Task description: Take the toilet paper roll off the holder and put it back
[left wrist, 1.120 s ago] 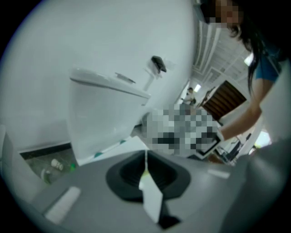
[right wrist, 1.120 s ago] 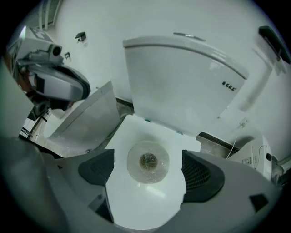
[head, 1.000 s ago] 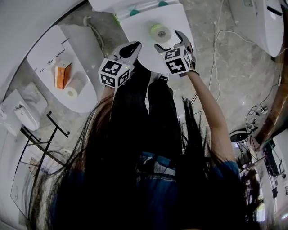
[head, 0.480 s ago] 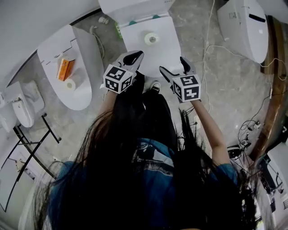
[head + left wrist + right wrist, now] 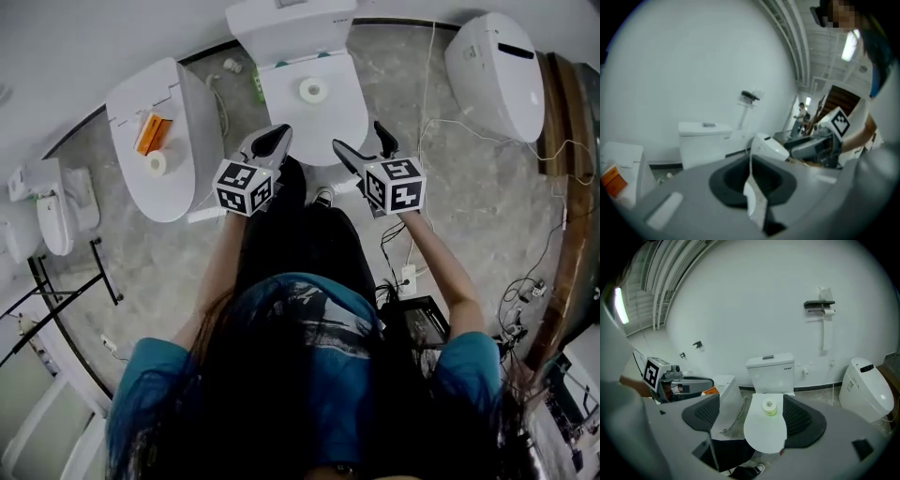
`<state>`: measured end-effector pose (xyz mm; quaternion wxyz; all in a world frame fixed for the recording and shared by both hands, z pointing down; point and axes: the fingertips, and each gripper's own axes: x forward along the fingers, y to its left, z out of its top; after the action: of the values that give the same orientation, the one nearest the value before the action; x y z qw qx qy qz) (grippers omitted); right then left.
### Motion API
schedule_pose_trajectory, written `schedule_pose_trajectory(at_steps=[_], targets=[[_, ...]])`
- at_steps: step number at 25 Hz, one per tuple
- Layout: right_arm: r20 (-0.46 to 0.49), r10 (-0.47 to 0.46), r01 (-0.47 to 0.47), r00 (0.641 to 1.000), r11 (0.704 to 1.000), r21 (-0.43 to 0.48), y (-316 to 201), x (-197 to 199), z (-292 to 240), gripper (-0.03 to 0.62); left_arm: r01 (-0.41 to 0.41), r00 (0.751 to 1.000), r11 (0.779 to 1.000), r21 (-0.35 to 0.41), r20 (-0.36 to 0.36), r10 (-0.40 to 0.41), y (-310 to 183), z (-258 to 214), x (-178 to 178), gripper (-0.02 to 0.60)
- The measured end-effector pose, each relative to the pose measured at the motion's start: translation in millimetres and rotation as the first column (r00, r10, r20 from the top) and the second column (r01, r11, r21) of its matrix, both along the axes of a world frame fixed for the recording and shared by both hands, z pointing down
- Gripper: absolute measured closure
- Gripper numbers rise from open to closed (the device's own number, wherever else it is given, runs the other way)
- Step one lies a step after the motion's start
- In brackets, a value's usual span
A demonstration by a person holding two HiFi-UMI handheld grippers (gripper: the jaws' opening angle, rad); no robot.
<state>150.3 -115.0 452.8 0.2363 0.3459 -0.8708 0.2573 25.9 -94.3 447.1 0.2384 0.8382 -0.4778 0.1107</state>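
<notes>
Approach step: right gripper (image 5: 359, 139) gapes empty and left gripper (image 5: 270, 142) is closed on nothing, both short of the toilet lid (image 5: 309, 124) bearing the toilet paper roll (image 5: 313, 90). The next move probably calls for a reach and grasp.

Middle toilet (image 5: 317, 129), orange box (image 5: 153, 133), right toilet (image 5: 492, 75)

I think this is a show room or test room for toilets, not a home bathroom. Many toilets stand close together on one grey stone floor (image 5: 469, 197). I can see a middle toilet (image 5: 314, 127), a left toilet (image 5: 173, 192), a right toilet (image 5: 487, 80) and one more white toilet (image 5: 54, 202) at the far left. Loose wires (image 5: 427, 98) and a plug strip (image 5: 406, 278) lie on the floor. A paper holder (image 5: 819, 305) hangs high on the big bare white wall.
</notes>
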Motion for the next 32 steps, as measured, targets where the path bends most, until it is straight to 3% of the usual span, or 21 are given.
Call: schedule_pose_trajectory(at_steps=[8,17,20,22,25,28,32], targets=[[0.039,0.015,-0.013,0.999,0.999,-0.049,50,4,-9,0.157,-0.009,0.999,1.0,0.004,0.049,0.009,62,-20,19,0.58],[0.095,0.09,-0.073,0.991,0.983,-0.167,100,2,-5,0.161,-0.03,0.999,1.0,0.001,0.04,0.03,111,-32,4,0.581],[0.125,0.092,-0.07,0.988,0.984,-0.167,118,-13,-18,0.172,-0.051,0.998,0.999,0.012,0.035,0.051,127,-36,-7,0.581],[0.128,0.102,-0.083,0.986,0.986,-0.147,133,-24,-29,0.21,-0.067,0.997,0.997,0.026,0.027,0.066,139,-40,-16,0.58],[0.125,0.146,-0.131,0.981,0.984,-0.122,154,-38,-42,0.37,-0.096,0.995,0.994,0.055,0.013,0.096,158,-50,-30,0.581],[0.117,0.201,-0.189,0.973,0.976,-0.106,179,-55,-50,0.489,-0.133,0.991,0.988,0.08,0.006,0.133,184,-60,-49,0.581],[0.101,0.236,-0.228,0.966,0.97,-0.089,219,-85,-50,0.531,-0.182,0.983,0.979,0.093,0.01,0.182,222,-64,-79,0.58]])
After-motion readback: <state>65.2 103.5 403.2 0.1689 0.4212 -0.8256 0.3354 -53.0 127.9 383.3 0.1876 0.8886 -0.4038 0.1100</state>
